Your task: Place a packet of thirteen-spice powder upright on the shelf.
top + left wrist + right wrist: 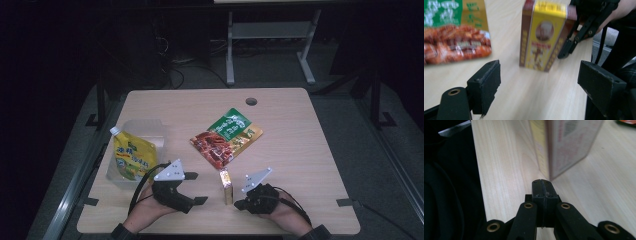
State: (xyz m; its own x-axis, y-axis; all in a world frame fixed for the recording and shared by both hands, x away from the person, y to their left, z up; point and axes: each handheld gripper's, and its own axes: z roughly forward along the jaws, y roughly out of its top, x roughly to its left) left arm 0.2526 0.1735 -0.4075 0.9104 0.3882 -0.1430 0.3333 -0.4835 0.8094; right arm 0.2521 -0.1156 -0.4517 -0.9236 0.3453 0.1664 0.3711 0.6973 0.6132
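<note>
Approach step: left tool (539, 82) gaping and empty, the upright yellow carton (543, 35) standing ahead between its jaws on the worktop (300, 150), right tool (541, 186) pinched closed just beside the carton's base; next, advance and clamp squarely.

left tongs (196, 188): black, grey plate, cable | right tongs (239, 204): black, brass rivets
</note>
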